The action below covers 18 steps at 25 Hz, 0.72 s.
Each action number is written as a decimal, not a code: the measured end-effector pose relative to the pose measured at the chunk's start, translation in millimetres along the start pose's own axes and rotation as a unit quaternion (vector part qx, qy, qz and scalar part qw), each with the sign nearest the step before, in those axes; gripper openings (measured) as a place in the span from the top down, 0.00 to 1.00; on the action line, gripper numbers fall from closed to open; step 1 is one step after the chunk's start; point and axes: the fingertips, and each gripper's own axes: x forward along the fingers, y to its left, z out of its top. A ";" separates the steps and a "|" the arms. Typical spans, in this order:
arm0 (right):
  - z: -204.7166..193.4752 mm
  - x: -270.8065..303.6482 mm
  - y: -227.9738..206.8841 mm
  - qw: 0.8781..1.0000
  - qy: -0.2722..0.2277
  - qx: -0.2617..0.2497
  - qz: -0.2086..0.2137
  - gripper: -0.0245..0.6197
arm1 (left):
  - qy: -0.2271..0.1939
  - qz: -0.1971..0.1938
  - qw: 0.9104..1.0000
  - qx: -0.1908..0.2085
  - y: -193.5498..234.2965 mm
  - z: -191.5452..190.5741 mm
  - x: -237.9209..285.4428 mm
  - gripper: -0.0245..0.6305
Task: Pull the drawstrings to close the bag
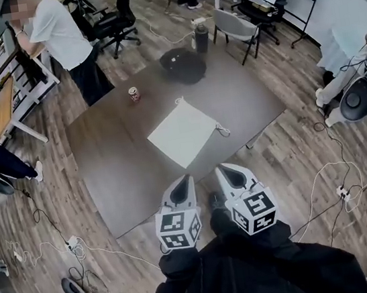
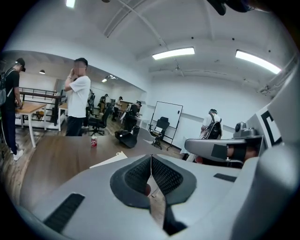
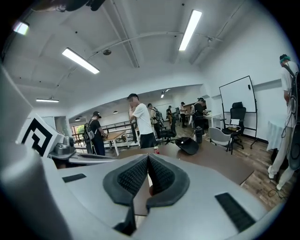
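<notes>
**Both grippers empty at the near edge, bag untouched**

We're at the near edge of the tabletop [image 1: 120,178], with the left gripper [image 1: 184,179] and the right gripper [image 1: 222,169] side by side, noses toward the work. Looking along each one, the left's jaws are pressed together with nothing between them. The right's are the same, pads meeting on bare air. So there's no string in hand on either side.

The bag [image 1: 183,133] lies flat and white around the middle of the tabletop, turned cornerwise to us and well apart from both grippers. Its drawstrings [image 1: 222,130] show as two slack loops, one at the bag's far corner and one at its right corner. The cloth looks smooth, with no gathering we can see, so we judge the task not begun. Reaching in, opening up, taking a loop each and pulling is all left to do.

Now the surroundings. The top is dark matte brown. A can [image 1: 134,94] stands toward the far left edge. A black pack [image 1: 183,65] slumps at the far corner, with a bottle [image 1: 201,38] near it. A person [image 1: 60,38] leans at a desk past the far left edge. There are office chairs [image 1: 114,23], a whiteboard [image 3: 238,96], and a plank floor [image 1: 293,154] with cables [image 1: 330,176] trailing across it.
</notes>
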 end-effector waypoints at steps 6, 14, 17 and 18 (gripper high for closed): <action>19.3 68.7 -70.0 1.000 0.028 -0.001 0.009 0.93 | 0.020 -0.004 1.000 0.000 16.8 33.7 102.1 0.91; 10.3 121.4 -122.9 0.997 0.070 0.009 0.007 0.93 | 0.059 0.018 0.998 -0.012 61.9 36.5 174.0 0.91; 5.2 137.7 -132.3 0.996 0.086 0.009 0.004 0.93 | 0.076 0.013 0.997 -0.004 77.0 34.4 194.0 0.91; 2.5 143.2 -136.3 0.996 0.092 0.009 0.003 0.93 | 0.084 0.011 0.996 0.000 82.3 32.9 201.9 0.91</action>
